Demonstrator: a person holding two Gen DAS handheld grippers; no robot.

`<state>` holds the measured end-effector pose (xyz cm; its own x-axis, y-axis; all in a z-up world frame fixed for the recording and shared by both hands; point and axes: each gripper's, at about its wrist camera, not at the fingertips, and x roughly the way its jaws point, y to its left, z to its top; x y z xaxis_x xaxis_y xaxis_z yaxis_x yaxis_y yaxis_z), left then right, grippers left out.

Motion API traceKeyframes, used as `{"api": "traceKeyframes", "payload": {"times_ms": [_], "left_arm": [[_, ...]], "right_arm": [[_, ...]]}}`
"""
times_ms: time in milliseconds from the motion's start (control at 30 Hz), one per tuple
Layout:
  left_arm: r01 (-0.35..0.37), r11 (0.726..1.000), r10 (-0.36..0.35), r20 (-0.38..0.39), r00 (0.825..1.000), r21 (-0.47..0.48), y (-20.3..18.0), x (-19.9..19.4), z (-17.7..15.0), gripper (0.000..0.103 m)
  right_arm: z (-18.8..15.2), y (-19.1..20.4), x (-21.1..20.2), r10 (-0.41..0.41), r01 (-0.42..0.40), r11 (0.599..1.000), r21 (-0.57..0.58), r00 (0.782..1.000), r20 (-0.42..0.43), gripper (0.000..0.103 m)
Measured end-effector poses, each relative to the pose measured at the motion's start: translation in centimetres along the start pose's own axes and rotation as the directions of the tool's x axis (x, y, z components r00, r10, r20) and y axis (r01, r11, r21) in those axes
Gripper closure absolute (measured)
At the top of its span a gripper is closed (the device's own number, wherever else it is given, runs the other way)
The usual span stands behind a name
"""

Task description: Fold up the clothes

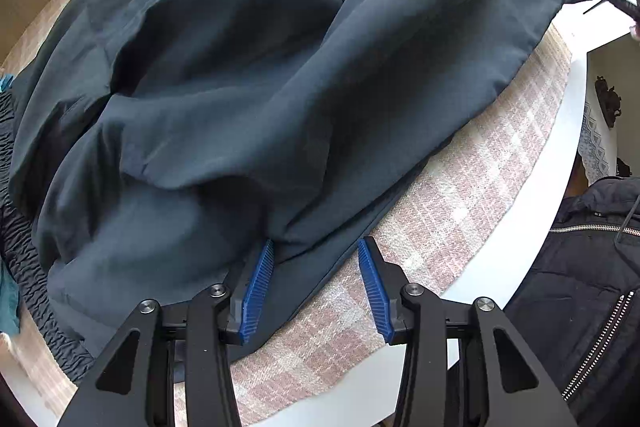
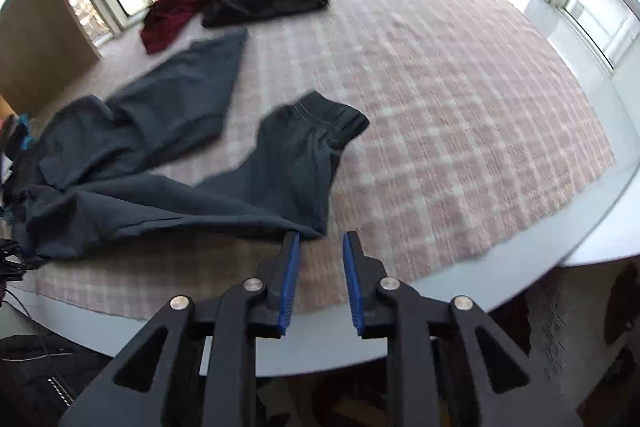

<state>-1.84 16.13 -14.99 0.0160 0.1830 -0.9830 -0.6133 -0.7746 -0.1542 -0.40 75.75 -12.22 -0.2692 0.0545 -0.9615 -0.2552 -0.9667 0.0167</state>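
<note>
Dark grey trousers [image 2: 132,163] are spread leftward over the tabletop [image 2: 440,87]; their near hem lies just beside the right hand-held gripper [image 2: 320,251], parted and empty. The left hand-held gripper [image 1: 316,263], also parted, is poised over a hem edge.

No readable text, labels or numbers anywhere.

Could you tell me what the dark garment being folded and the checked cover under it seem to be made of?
The dark grey garment looks like a thin, smooth woven fabric, perhaps a synthetic blend: matte, with soft folds and a gathered waistband. The checked cover looks like a coarser woven textile, possibly cotton or wool: pink and cream, with a visibly nubby weave in the left wrist view.
</note>
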Motion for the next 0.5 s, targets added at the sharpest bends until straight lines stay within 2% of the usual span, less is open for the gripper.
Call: {"api": "traceKeyframes", "payload": {"times_ms": [33,133,200,233,267,400,500], "left_arm": [[0.005,1.000,-0.005,0.005,1.000,-0.002,-0.1,-0.4,-0.1,0.061],[0.014,1.000,-0.014,0.032,0.999,0.004,-0.8,-2.3,-0.4,0.061],[-0.030,0.999,0.029,0.050,0.998,0.019,-1.0,-3.7,-0.6,0.061],[-0.040,0.999,0.038,0.061,0.997,0.018,-1.0,-4.3,-0.6,0.061],[-0.044,0.999,0.042,0.072,0.997,0.016,-0.8,-4.7,-0.6,0.061],[-0.055,0.998,0.053,0.087,0.995,0.021,0.1,-4.9,-0.5,0.059],[-0.036,0.996,0.032,0.038,0.999,0.085,0.6,-3.2,-1.2,0.059]], "right_arm": [[-0.6,-1.1,1.3,-0.028,0.030,0.999,0.040,0.998,-0.054,0.080],[0.0,-2.7,0.2,0.060,-0.063,0.988,0.143,0.998,0.021,0.080],[1.4,-0.7,-0.3,0.087,-0.092,0.991,0.097,0.995,0.054,0.073],[2.2,0.8,0.0,0.083,-0.086,0.994,0.063,0.995,0.048,0.063],[3.0,2.3,0.5,0.078,-0.079,0.996,0.029,0.996,0.039,0.061],[5.0,6.0,4.7,0.050,-0.052,0.997,-0.054,0.998,-0.030,0.061],[5.7,6.6,7.5,-0.004,-0.002,0.997,-0.081,0.997,-0.071,0.061]]}}
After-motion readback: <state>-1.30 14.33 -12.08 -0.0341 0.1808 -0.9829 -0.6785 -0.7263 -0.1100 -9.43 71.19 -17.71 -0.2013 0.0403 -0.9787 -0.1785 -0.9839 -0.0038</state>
